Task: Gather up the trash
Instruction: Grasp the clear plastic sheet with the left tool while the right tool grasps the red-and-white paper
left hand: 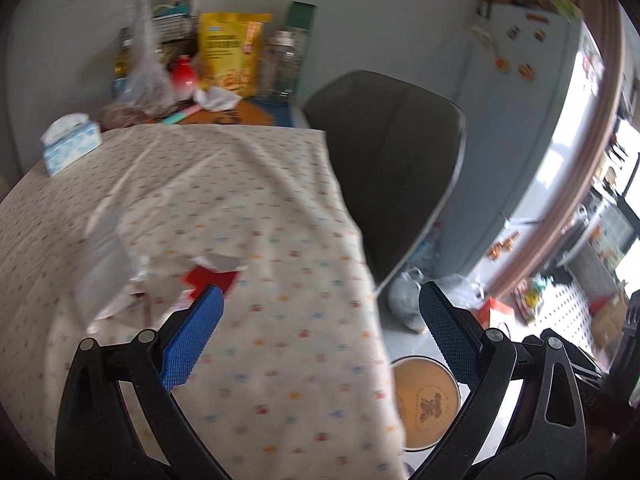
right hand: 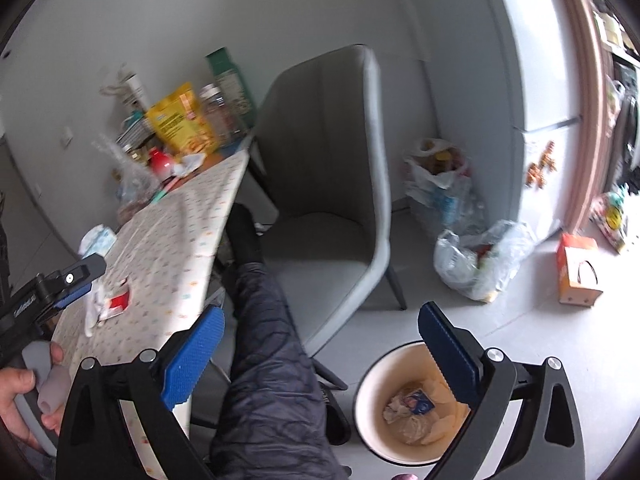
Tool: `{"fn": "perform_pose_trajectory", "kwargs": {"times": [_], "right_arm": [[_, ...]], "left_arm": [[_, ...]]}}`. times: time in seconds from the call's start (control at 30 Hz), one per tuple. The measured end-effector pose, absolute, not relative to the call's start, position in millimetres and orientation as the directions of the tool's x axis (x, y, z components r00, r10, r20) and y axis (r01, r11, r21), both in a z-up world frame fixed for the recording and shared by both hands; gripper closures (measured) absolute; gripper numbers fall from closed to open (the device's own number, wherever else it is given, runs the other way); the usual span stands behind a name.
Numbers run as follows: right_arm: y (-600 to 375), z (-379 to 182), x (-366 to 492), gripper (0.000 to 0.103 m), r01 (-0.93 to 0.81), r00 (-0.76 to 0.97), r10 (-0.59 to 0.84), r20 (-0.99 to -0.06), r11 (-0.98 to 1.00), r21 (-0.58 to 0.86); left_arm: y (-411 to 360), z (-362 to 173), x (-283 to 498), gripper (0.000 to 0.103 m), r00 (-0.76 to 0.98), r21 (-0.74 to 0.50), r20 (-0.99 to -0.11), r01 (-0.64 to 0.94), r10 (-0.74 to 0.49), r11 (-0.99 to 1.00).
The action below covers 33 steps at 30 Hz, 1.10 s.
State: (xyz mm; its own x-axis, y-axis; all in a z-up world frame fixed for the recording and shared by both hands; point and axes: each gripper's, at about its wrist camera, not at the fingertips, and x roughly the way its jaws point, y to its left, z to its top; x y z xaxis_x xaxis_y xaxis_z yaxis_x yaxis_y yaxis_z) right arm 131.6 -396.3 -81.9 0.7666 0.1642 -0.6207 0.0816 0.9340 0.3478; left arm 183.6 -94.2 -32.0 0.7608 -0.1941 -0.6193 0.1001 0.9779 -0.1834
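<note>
A red and white wrapper (left hand: 210, 278) lies on the patterned tablecloth (left hand: 224, 200) beside crumpled clear plastic (left hand: 106, 268); the wrapper also shows in the right wrist view (right hand: 118, 300). My left gripper (left hand: 320, 300) is open and empty, just behind and right of the wrapper; it also shows in the right wrist view (right hand: 76, 280). My right gripper (right hand: 320, 316) is open and empty, off the table edge above the floor. A round bin (right hand: 374, 384) on the floor below it holds several bits of trash (right hand: 414, 408). The bin also shows in the left wrist view (left hand: 428, 400).
A grey chair (right hand: 332, 184) stands at the table's right side. A tissue box (left hand: 70, 142), a yellow snack bag (left hand: 232, 52), jars and a crumpled tissue (left hand: 216, 98) crowd the table's far end. Plastic bags (right hand: 480, 256) and a carton (right hand: 578, 272) lie on the floor. The person's leg (right hand: 264, 340) is by the table.
</note>
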Motion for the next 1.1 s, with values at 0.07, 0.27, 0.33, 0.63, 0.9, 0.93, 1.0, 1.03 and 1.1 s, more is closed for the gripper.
{"fn": "perform_pose_trajectory", "kwargs": {"times": [0.07, 0.27, 0.33, 0.63, 0.9, 0.93, 1.0, 1.03, 1.1], "right_arm": [[-381.3, -78.4, 133.4, 0.008, 0.056, 0.765, 0.178, -0.619, 0.939, 0.340], [-343.5, -70.1, 137.0, 0.008, 0.006, 0.758, 0.212, -0.618, 0.944, 0.330], [-330.3, -67.5, 138.7, 0.008, -0.017, 0.754, 0.225, -0.617, 0.946, 0.324], [-283.2, -62.1, 148.8, 0.008, -0.100, 0.735, 0.284, -0.615, 0.943, 0.316], [-250.4, -59.8, 168.8, 0.011, -0.167, 0.709, 0.339, -0.619, 0.933, 0.320], [-248.4, -59.8, 170.6, 0.012, -0.171, 0.706, 0.344, -0.619, 0.931, 0.322], [-242.8, -60.1, 176.3, 0.013, -0.179, 0.699, 0.359, -0.618, 0.925, 0.335], [-240.2, -60.3, 178.9, 0.013, -0.183, 0.695, 0.365, -0.619, 0.923, 0.339], [-234.0, -60.2, 182.8, 0.013, -0.193, 0.689, 0.374, -0.620, 0.920, 0.340]], "left_arm": [[-80.1, -35.0, 181.4, 0.006, 0.763, -0.195, -0.619, 0.078, -0.184, 0.978], [-46.2, -44.6, 175.8, 0.006, 0.777, -0.138, -0.625, -0.013, -0.076, 0.990], [-36.6, -46.8, 178.0, 0.006, 0.776, -0.122, -0.629, -0.035, -0.050, 0.992], [0.4, -58.6, 195.0, 0.006, 0.752, -0.118, -0.660, -0.105, 0.001, 0.987], [9.8, -66.3, 220.6, 0.007, 0.739, -0.037, -0.667, -0.162, 0.097, 0.986], [10.3, -66.6, 222.0, 0.009, 0.739, -0.031, -0.666, -0.165, 0.103, 0.986], [16.5, -68.0, 228.1, 0.019, 0.732, -0.030, -0.672, -0.174, 0.109, 0.984], [20.1, -68.0, 229.8, 0.030, 0.729, -0.040, -0.677, -0.173, 0.101, 0.984], [34.0, -67.1, 230.6, 0.059, 0.721, -0.088, -0.688, -0.202, 0.087, 0.976]]}}
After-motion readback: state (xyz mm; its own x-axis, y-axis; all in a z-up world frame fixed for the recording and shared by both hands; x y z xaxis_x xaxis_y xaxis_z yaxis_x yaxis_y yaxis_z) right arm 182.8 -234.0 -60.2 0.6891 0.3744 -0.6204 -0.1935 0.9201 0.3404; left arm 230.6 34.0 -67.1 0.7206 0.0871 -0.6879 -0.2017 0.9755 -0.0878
